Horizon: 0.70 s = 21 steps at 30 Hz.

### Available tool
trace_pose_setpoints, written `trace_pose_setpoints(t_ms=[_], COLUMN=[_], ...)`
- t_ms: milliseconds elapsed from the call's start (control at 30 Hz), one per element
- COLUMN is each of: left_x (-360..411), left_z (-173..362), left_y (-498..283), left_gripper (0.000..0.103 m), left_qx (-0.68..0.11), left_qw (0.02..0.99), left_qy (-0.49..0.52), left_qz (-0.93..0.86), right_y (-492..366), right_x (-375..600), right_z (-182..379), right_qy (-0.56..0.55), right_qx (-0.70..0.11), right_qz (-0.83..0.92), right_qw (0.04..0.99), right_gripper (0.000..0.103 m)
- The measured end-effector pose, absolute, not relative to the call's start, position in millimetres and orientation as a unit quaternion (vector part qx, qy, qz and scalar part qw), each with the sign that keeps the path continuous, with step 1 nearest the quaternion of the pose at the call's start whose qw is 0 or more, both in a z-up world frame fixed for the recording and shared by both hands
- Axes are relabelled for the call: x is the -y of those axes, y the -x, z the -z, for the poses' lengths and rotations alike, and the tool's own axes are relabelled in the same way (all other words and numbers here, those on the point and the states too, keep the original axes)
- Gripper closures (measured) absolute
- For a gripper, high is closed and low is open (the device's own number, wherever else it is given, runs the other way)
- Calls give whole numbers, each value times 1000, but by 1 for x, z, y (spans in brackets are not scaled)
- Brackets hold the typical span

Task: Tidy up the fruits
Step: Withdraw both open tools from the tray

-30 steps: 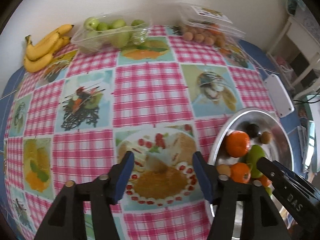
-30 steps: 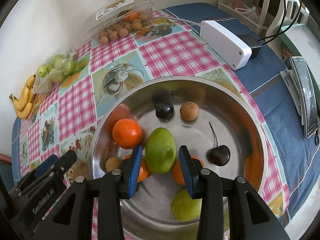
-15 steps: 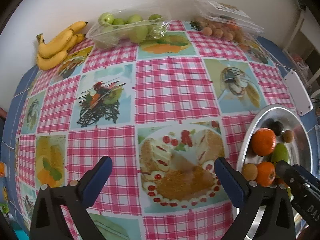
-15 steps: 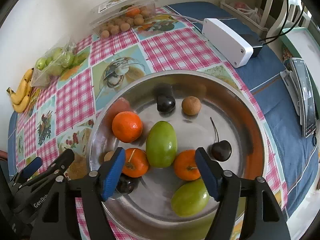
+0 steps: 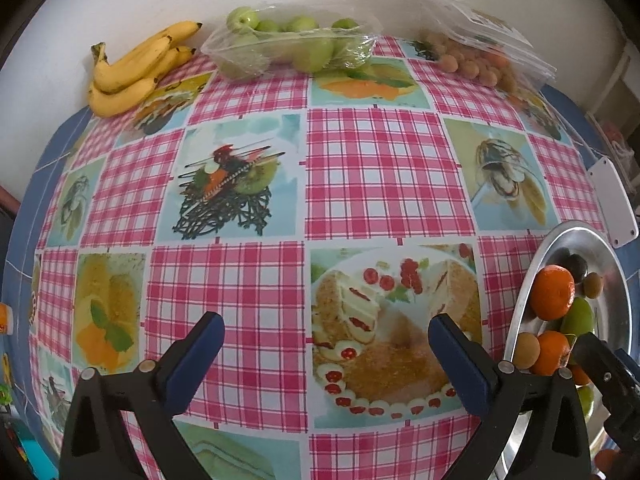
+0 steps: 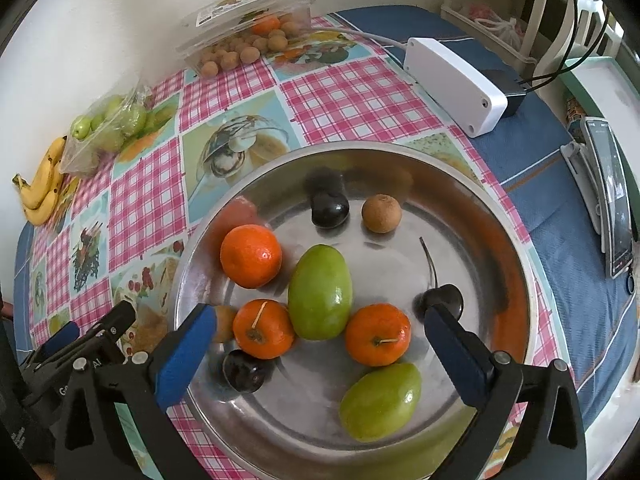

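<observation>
A steel bowl (image 6: 516, 280) holds three oranges (image 6: 251, 255), two green mangoes (image 6: 320, 292), dark cherries (image 6: 330, 210) and a brown longan (image 6: 381, 213). My right gripper (image 6: 320, 320) hangs over the bowl's near half, its jaws opening wide and pressing on nothing; a mango and two oranges lie below, in the gap. My left gripper (image 5: 326, 326) stands open and empty over the checked tablecloth (image 5: 380, 176), left of the bowl (image 5: 616, 280). Bananas (image 5: 136, 68), a bag of green fruit (image 5: 288, 46) and a clear box of longans (image 5: 480, 60) line the far wall.
A white box (image 6: 454, 80) with a cable lies on the blue cloth beyond the bowl. A phone on a stand (image 6: 612, 196) is at the right edge. White furniture stands at the far right. The table's near edge runs just below the bowl.
Both grippers went from narrow to wide open. The left gripper shifted left, so the bowl slid to its view's right edge. The right gripper stayed over the bowl.
</observation>
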<state>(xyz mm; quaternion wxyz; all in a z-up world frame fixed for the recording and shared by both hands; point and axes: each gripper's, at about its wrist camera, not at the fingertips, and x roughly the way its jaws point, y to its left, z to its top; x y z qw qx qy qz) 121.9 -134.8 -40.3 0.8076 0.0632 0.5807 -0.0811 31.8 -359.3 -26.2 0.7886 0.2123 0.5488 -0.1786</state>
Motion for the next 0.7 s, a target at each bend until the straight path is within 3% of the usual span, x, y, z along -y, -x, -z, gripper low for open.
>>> trace_pose_setpoints(t_ms=[700], left_x=[120], left_z=[17], left_y=[-89], left_gripper=[0], left_qx=[-544], left_qw=[831], left_qy=[-87], left_qz=[81], right_y=[-13], right_x=[342], right_z=[12], right_qy=[-197], right_qx=[-554], right_qz=[167], right_qw=[791], right_gripper=[0])
